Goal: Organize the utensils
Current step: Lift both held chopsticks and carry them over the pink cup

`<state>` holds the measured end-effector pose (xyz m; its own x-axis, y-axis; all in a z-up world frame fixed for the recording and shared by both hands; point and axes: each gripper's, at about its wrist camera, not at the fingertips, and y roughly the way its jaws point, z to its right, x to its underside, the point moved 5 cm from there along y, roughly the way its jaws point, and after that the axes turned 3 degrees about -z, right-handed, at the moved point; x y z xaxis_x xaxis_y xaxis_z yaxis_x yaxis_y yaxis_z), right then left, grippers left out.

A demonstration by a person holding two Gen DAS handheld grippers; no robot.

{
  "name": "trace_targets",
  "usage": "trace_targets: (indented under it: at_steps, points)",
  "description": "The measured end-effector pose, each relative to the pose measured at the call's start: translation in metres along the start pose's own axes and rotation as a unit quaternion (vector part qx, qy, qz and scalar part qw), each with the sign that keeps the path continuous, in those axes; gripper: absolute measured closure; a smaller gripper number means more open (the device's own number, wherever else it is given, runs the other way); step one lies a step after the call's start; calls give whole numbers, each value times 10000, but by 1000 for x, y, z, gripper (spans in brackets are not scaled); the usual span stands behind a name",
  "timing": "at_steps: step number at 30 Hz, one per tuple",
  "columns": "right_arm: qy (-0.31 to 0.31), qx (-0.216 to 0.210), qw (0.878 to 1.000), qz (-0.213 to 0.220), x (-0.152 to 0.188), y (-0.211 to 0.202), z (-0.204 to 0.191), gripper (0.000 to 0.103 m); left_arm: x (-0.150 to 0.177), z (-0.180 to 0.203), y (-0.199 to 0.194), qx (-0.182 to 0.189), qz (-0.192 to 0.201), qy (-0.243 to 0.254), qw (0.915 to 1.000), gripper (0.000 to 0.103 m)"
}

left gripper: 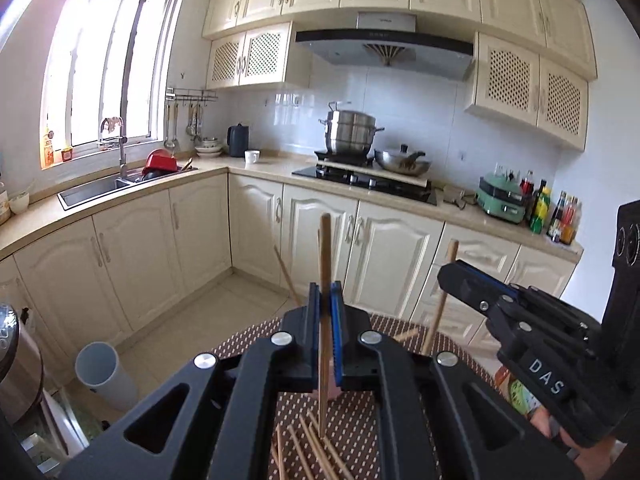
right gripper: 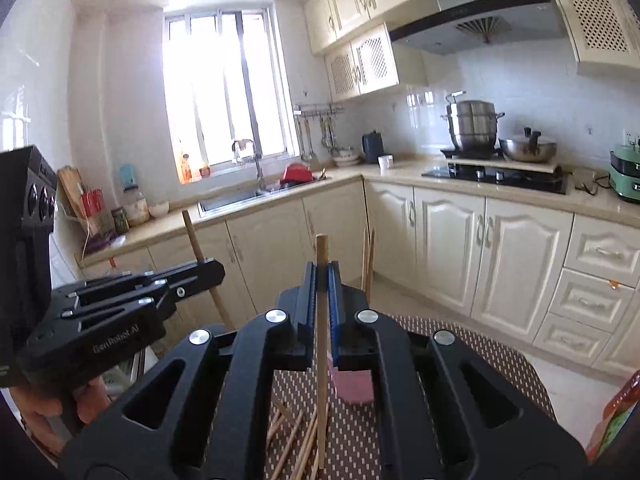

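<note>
Left gripper: jaws closed, blue pads clamped either side of an upright chopstick; fingers aimed slightly below level. Right gripper: same pose, jaws closed on its own upright chopstick, stick's top above the fingertips, its lower end below them. Each gripper shows side-on in the other's view. A hand wraps the left grip.

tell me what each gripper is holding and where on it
Left gripper: one wooden chopstick, clamped near mid-length. Right gripper: another chopstick, clamped below its top end. Both upright.
</note>
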<state>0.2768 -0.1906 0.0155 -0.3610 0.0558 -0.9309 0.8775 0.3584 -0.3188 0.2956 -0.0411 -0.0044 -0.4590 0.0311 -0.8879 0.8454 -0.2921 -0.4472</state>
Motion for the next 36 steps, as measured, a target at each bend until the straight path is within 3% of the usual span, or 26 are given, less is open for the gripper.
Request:
trace_targets:
  at_steps: [13,21,29,36]
  points:
    - [201,65,9970,746,-45,41,22,97,-53,-5,37,163,509,-295,9981,97]
    - [221,293,9931,1112,-50,53,37,97,-54,-10,60,143,564,-423,9974,97]
    - [100,434,9948,911,-35,69,44,97,-30,-10,96,182,136,-311,9993,97]
    - [124,522,9960,710,-20,71,54,97,-15,-15,109,93,-12,-318,9995,97]
